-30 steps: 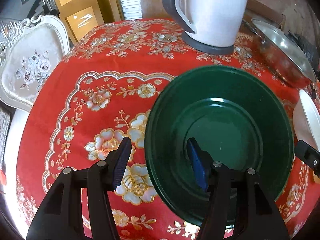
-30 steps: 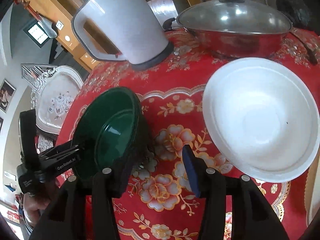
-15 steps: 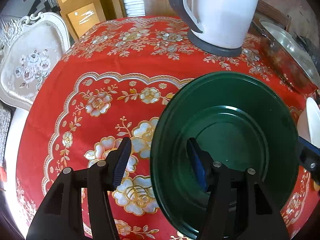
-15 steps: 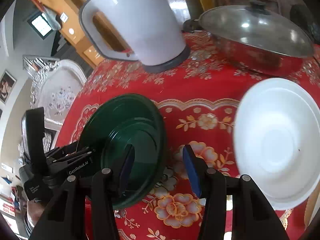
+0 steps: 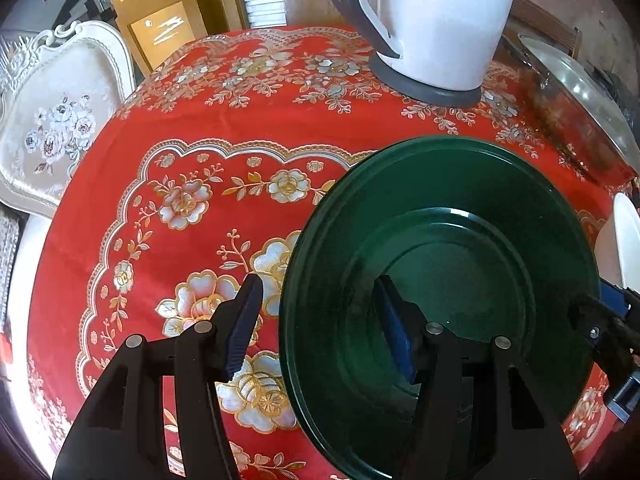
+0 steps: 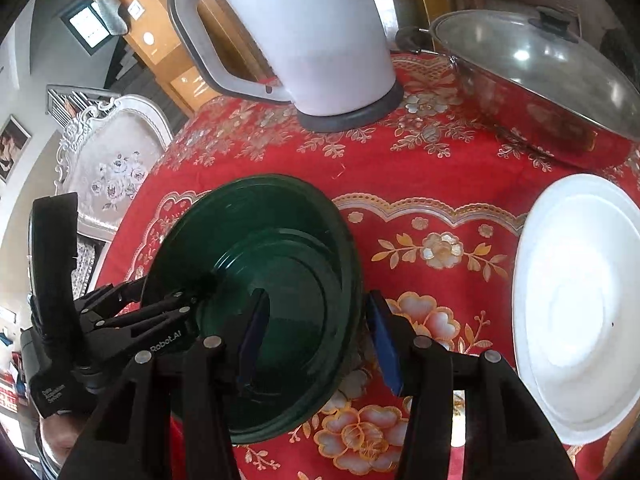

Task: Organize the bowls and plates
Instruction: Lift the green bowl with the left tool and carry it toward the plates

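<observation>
Both of my hand-held grippers straddle the rim of the green bowl (image 5: 472,240) from opposite sides. With the left hand-held gripper (image 5: 316,328) one finger sits inside the bowl and the other outside over the red flowered cloth of the worktop (image 5: 192,128); a gap shows between the outer pad and the rim, so I cannot tell whether it pinches. With the right hand-held gripper (image 6: 316,340) one pad lies inside the bowl and the other just outside its right edge; whether those pads press the wall I cannot tell either.

Dark green and glossy, the bowl has a wide rim and a ringed base, and in the right wrist view a second rim line suggests nested green bowls. A white bowl (image 6: 580,300) sits well apart on the right. Beyond stand a white kettle (image 6: 320,40) and a lidded steel pan (image 6: 540,80).
</observation>
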The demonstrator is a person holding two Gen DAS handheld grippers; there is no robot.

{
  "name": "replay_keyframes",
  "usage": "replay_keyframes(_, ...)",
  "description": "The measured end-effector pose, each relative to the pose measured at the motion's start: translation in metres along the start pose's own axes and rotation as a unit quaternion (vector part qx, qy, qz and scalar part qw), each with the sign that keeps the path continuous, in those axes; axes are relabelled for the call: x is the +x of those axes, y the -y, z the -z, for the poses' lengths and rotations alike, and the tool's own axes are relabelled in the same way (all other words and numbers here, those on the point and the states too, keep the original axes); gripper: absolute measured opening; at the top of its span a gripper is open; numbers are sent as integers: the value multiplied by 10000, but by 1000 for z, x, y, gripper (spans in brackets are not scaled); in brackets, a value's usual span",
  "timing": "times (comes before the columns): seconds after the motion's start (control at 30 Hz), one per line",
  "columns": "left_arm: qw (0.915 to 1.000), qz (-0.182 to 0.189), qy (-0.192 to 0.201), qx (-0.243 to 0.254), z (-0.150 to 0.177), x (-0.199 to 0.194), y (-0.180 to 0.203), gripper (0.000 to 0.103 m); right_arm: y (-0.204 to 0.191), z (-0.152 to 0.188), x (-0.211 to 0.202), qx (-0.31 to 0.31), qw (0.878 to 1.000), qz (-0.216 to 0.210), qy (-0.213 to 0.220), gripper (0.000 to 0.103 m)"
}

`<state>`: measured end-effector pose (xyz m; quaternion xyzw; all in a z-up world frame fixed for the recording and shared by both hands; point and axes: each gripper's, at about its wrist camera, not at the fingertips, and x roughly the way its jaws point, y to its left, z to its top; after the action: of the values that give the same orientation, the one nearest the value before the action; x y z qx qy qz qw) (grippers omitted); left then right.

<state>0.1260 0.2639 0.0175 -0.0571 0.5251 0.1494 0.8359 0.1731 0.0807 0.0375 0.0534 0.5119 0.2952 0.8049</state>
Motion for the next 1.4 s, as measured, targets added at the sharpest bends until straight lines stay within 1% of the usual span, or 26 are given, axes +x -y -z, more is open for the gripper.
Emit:
replay_keyframes(0.17, 10000, 0, -31, 27, 1, 3, 1, 58, 3, 1, 5, -17, 10000, 49, -22, 49)
replay_keyframes(0.27, 10000, -18, -44, 50, 2, 6, 3, 58, 3, 0, 3, -46, 10000, 40, 50, 49)
replay_keyframes(0.33, 10000, -22, -65, 72, 2, 7, 4, 58, 2, 0, 2, -87, 9999, 62, 72, 44)
replay_keyframes(0.4, 9999, -21, -81, 108, 3, 8, 6, 58, 1, -1, 2, -123, 9999, 77, 46, 35)
replay_keyframes(0.47, 9999, -24, -83, 130, 4, 8, 7, 58, 2, -1, 4, -137, 9999, 73, 11, 30)
replay_keyframes(0.53, 9998, -27, -99, 152, 4, 9, 9, 58, 2, 0, 6, -140, 9999, 87, -20, 27)
replay_keyframes(0.57, 9998, -28, -105, 184, 5, 10, 10, 58, 3, 0, 6, -142, 9999, 96, -26, 25)
replay_keyframes(0.6, 9997, -40, -90, 222, 5, 10, 12, 58, 4, 1, 6, -136, 9999, 92, -25, 20)
replay_keyframes(0.67, 9996, -69, -50, 279, 5, 9, 15, 58, 5, 1, 7, -139, 9998, 104, -16, 16)
replay_keyframes(0.73, 9995, -13, -53, 309, 5, 9, 17, 58, 5, 2, 7, -164, 9998, 103, -7, 16)
replay_keyframes(0.8, 9994, -45, -29, 335, 6, 8, 19, 58, 5, 2, 6, -191, 9998, 100, 4, 16)
replay_keyframes(0.87, 9994, -88, 22, 343, 6, 7, 21, 55, 4, 3, 5, -219, 9997, 138, 13, 16)
replay_keyframes(0.93, 9994, -163, 58, 315, 7, 7, 21, 44, 5, 5, 4, -218, 9996, 164, 38, 16)
replay_keyframes(1.0, 9994, -178, 48, 305, 7, 7, 20, 38, 7, 6, 2, -222, 9995, 202, 78, 16)
replay_keyframes(1.13, 9993, -127, 120, 340, 9, -2, 22, 37, 8, 7, -10, -208, 9994, 198, 179, 16)
replay_keyframes(1.4, 9985, 17, 465, 292, 19, -40, 27, 37, 4, 14, -41, -276, 9986, 229, 394, 16)
